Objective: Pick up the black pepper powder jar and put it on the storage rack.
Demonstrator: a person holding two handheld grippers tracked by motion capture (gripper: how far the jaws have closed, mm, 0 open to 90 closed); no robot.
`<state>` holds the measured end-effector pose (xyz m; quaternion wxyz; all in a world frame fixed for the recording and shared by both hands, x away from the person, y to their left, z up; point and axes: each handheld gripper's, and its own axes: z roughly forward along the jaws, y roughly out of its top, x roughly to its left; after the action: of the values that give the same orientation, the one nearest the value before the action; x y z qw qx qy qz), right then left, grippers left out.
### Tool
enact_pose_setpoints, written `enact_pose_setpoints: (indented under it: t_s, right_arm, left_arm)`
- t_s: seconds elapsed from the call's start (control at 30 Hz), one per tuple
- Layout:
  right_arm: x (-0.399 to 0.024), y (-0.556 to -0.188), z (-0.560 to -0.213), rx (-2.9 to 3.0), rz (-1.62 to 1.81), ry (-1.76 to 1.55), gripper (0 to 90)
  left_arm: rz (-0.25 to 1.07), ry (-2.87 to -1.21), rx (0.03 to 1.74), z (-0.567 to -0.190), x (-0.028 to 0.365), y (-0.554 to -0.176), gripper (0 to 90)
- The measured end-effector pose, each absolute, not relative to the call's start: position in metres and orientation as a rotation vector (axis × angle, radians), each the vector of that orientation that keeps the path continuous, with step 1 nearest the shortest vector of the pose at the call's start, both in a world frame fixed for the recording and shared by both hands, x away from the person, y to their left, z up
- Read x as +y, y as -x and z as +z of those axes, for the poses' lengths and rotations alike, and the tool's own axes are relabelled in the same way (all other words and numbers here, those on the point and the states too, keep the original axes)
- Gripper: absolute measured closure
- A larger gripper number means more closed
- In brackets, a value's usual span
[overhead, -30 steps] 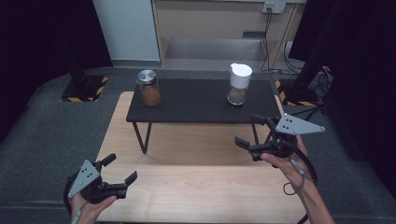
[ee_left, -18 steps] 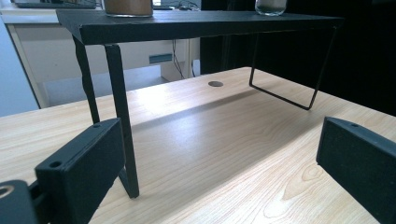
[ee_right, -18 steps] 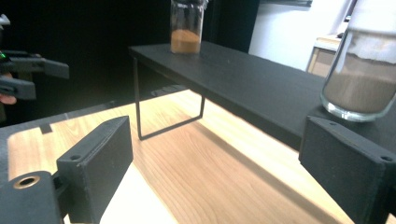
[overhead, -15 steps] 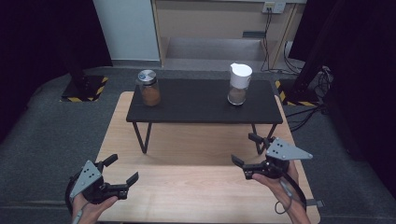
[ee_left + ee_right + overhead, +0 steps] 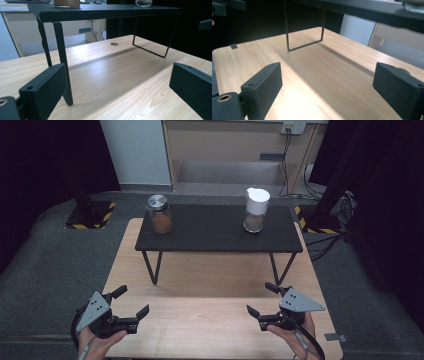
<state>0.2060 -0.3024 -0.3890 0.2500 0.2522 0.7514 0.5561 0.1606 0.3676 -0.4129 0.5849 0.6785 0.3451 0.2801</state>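
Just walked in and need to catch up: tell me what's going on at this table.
A person holds a left gripper and a right gripper low over the light wooden table, both open and empty. On the black raised shelf stand a metal-lidded glass jar of brown powder and a white-capped glass jar, untouched.

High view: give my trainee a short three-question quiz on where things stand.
1. True or false: the metal-lidded jar stands on the black shelf.
2. The white-capped jar sits nearer which hand-held gripper: A left, B right?
3. What is between the right hand-held gripper's jaws?

Key: 1 true; 2 B; 3 nothing, they stand open over the wooden table.
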Motion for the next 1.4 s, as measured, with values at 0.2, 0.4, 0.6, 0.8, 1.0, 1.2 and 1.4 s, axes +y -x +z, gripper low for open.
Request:
enact_pose_setpoints:
  t_s: [0.2,0.4,0.6,0.8,1.0,1.2,1.4]
  right_arm:
    - [-0.305,-0.201,-0.399,2.041,1.509,-0.712,7.4]
    - [-0.306,-0.199,-0.404,2.023,1.511,-0.731,6.5]
    - [-0.31,-0.193,-0.407,1.994,1.518,-0.765,6.6]
    - [-0.319,-0.183,-0.41,1.945,1.501,-0.809,6.6]
    - [-0.333,-0.17,-0.416,1.893,1.502,-0.87,6.6]
    - [-0.347,-0.154,-0.422,1.824,1.505,-0.935,6.5]
    - [-0.35,-0.15,-0.426,1.765,1.517,-0.973,6.4]
  left_arm:
    - [0.654,-1.586,0.806,-0.413,0.367,-0.162,0.1]
    - [0.667,-1.577,0.799,-0.414,0.365,-0.162,0.1]
    - [0.669,-1.573,0.8,-0.414,0.366,-0.162,0.4]
    - [0.702,-1.548,0.82,-0.415,0.366,-0.158,0.6]
    - [0.752,-1.503,0.824,-0.418,0.366,-0.153,1.3]
    - [0.735,-1.46,0.843,-0.421,0.371,-0.153,1.6]
    - [0.734,-1.455,0.845,-0.421,0.372,-0.153,1.8]
